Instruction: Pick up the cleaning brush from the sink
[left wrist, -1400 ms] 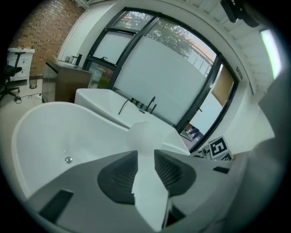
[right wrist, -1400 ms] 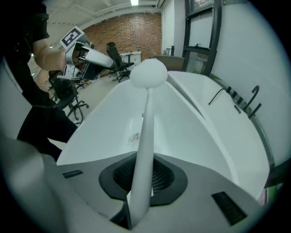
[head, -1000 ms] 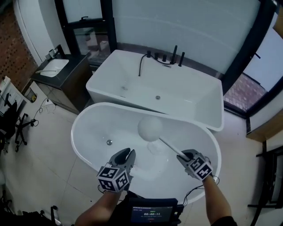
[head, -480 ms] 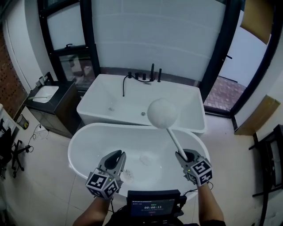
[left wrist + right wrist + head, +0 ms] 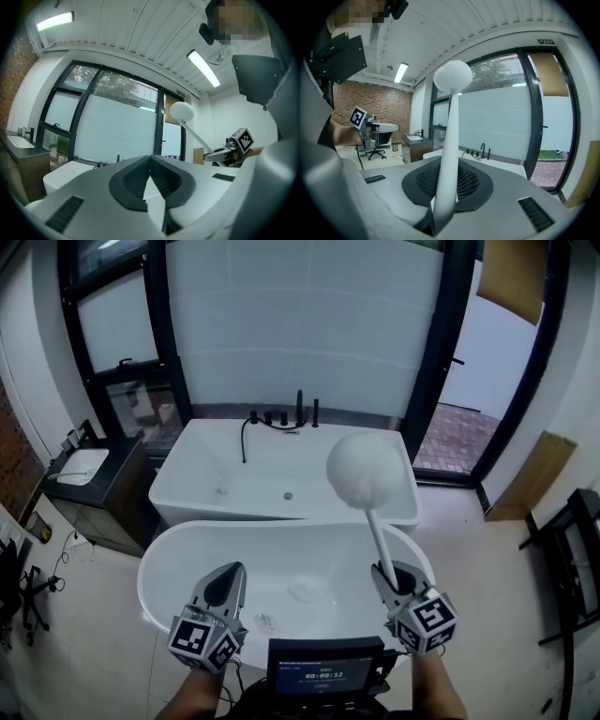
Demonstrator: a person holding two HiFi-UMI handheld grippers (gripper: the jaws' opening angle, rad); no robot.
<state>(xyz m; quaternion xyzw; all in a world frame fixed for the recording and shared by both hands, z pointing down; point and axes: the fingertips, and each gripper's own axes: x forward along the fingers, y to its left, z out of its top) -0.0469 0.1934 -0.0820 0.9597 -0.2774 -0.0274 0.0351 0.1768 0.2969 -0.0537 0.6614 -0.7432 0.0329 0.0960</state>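
Since my left gripper (image 5: 228, 579) has nothing to carry, its jaws have just closed, empty; my right gripper (image 5: 394, 576) pinches the brush (image 5: 364, 470) handle, holding the head upright, clear above the tub (image 5: 159, 554).

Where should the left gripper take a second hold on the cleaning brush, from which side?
On the cleaning brush, the thin straight handle between the right gripper clamping its base and the bulky round head. Come level from the left. The left gripper has just been closing its jaws on nothing; reopen first.
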